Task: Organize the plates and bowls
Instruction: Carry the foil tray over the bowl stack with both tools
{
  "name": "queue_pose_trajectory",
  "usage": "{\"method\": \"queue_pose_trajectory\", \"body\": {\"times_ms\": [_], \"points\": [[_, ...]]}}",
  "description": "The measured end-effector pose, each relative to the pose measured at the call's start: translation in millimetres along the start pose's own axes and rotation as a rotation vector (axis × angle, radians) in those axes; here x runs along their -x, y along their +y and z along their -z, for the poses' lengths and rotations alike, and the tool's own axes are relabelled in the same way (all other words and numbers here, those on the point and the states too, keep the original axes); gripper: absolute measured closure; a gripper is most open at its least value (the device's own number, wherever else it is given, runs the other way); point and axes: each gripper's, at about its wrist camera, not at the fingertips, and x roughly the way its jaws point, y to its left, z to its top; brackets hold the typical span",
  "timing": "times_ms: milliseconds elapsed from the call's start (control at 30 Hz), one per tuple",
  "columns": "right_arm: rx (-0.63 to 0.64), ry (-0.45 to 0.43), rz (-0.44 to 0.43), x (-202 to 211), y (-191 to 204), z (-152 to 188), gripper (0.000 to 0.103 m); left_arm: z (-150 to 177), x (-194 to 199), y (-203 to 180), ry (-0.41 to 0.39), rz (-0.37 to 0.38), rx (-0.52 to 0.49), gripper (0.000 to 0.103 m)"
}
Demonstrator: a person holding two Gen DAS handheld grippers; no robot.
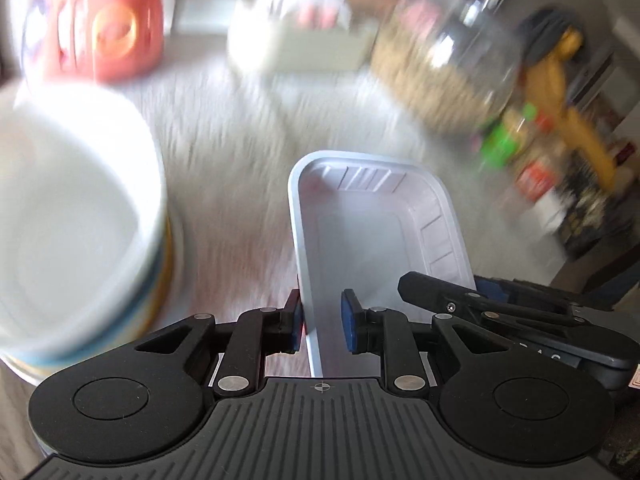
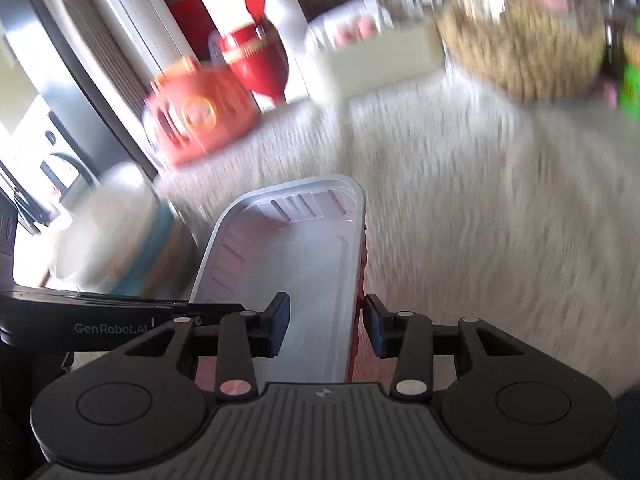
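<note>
Left gripper [image 1: 322,326] and right gripper [image 2: 326,326], jaws part-spread, each straddle a tray [image 1: 372,232] rim; clamping unclear.

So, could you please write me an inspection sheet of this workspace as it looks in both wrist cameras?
Surface: white table top, blurred by camera motion.
Job's things: rectangular plastic tray held between both grippers; stack of bowls to its left.
Clutter: orange container, white box, glass jar of grains, red vessel.
Grippers: left gripper straddles the tray's left rim, right gripper its right rim; a gap shows beside at least one pad on each.
Cables: nothing seen.
Surroundings: yellow bottle and packaged goods at the far right; a kitchen-like room, too blurred to detail.
</note>
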Motion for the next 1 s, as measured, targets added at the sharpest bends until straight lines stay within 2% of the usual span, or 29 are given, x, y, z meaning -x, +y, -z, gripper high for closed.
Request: {"method": "queue_pose_trajectory", "body": {"times_ms": [133,300,433,533,633,800,1000], "points": [[0.052,-0.113,-0.034,31.1,30.7,-38.3,0.062,-19.8,59.4,14.8,-0.161,0.043,0.037,0.080],[0.083,-0.092,-0.154,20.6,81.8,-70.4,0.062,-17.0,111.4,64.0,-0.267,-0.007,0.143,0.079],[0.158,-0.033,-0.211,-16.5,129.0,-74.3,0.062,-8.1,119.2,110.9,-0.279,-0.065,0.270,0.079],[0.198,0.032,-0.215,-50.6,157.6,-71.2,0.062,-3.5,111.3,144.0,-0.263,-0.059,0.361,0.079],[0.200,0.091,-0.200,-77.3,169.8,-68.9,0.062,-3.5,106.8,165.2,-0.262,-0.037,0.396,0.079],[0.211,0.103,-0.193,-92.6,181.2,-73.3,0.062,-9.7,102.8,184.8,-0.306,-0.045,0.408,0.079],[0.228,0.085,-0.169,-103.0,187.8,-81.0,0.062,-9.9,97.7,201.3,-0.295,-0.004,0.477,0.080]]}}
